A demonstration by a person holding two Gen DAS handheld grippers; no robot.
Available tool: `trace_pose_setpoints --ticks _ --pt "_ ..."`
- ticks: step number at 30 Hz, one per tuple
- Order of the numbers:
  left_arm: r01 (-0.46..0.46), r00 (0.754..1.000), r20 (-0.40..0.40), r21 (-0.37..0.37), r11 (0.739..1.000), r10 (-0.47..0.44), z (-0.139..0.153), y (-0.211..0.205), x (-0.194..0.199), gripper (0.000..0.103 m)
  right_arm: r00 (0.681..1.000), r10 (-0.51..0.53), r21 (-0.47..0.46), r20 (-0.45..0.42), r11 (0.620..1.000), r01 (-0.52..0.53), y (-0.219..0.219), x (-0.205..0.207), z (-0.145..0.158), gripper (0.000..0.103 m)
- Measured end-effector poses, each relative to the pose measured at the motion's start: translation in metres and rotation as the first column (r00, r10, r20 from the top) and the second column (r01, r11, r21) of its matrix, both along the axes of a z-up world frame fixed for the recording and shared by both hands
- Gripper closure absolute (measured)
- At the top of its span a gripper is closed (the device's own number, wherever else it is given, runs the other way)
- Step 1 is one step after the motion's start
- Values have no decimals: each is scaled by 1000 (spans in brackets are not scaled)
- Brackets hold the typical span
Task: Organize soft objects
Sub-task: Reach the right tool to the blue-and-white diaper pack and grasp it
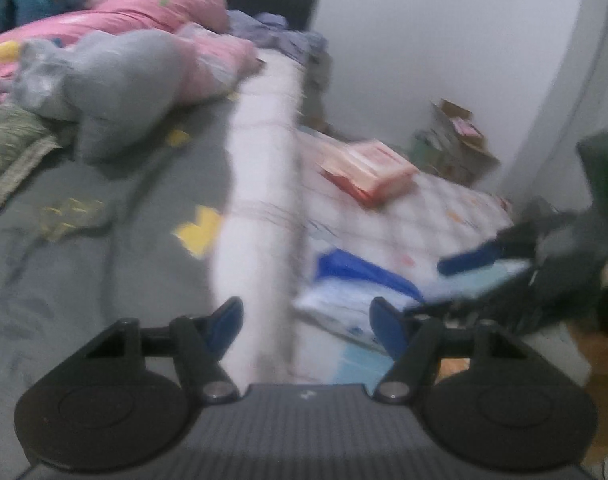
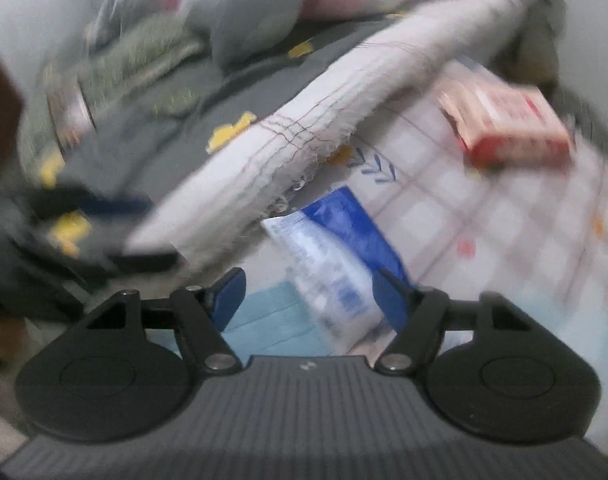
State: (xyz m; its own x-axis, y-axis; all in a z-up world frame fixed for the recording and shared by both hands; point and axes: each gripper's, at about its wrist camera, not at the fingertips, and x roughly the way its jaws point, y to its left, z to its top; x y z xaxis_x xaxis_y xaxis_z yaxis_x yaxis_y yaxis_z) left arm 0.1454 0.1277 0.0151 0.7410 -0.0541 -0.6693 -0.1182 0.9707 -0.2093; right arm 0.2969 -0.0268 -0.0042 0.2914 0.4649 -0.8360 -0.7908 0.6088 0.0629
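A long white cloth with thin stitched lines lies along the bed's edge, over a grey sheet with yellow shapes. Its near end runs between the fingers of my left gripper, close to the left pad, with a gap on the right side. The jaws stand open. My right gripper is open above a blue-and-white plastic packet and a light-blue cloth, gripping nothing. A grey pillow and a pink quilt lie farther up the bed. Both views are blurred.
A red and pink box rests on a white checked cover beside the bed. A green blanket lies at the left. Cardboard boxes stand in the corner by the wall. The dark headboard is at the far end.
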Motion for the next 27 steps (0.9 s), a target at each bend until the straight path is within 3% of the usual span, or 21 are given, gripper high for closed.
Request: trace_pose_setpoints --ticks 5,8,10,15,18,20,22,25,27 --pt "-35 999 -11 19 999 35 1 14 10 32 986 158 -154 53 977 -148 44 4 -38 32" --pt "-42 999 -17 12 999 42 -1 18 14 32 976 193 -239 103 957 -164 57 0 -59 30" --pt "-50 999 -20 3 999 50 -3 20 16 32 967 195 -301 162 943 -139 61 0 -68 39" --pt "-57 998 -24 -10 998 57 -6 26 16 32 990 61 -203 127 979 -34 48 21 -60 51" --pt "-53 998 -23 -18 998 53 -6 28 13 32 997 -74 -44 -16 996 73 24 49 -45 56" --pt "-47 999 -21 -22 999 46 -5 30 10 32 978 -137 84 -159 985 151 6 66 -39 59" --pt "-41 999 -21 -27 999 41 -4 31 8 32 934 -151 211 -324 951 227 -12 82 -36 60" --pt "-29 999 -23 -30 999 28 -3 29 6 31 858 -112 322 -502 896 306 -24 90 -43 60" --pt "-11 999 -33 -32 999 10 -6 25 7 31 772 -93 329 -629 868 372 -28 95 -58 60"
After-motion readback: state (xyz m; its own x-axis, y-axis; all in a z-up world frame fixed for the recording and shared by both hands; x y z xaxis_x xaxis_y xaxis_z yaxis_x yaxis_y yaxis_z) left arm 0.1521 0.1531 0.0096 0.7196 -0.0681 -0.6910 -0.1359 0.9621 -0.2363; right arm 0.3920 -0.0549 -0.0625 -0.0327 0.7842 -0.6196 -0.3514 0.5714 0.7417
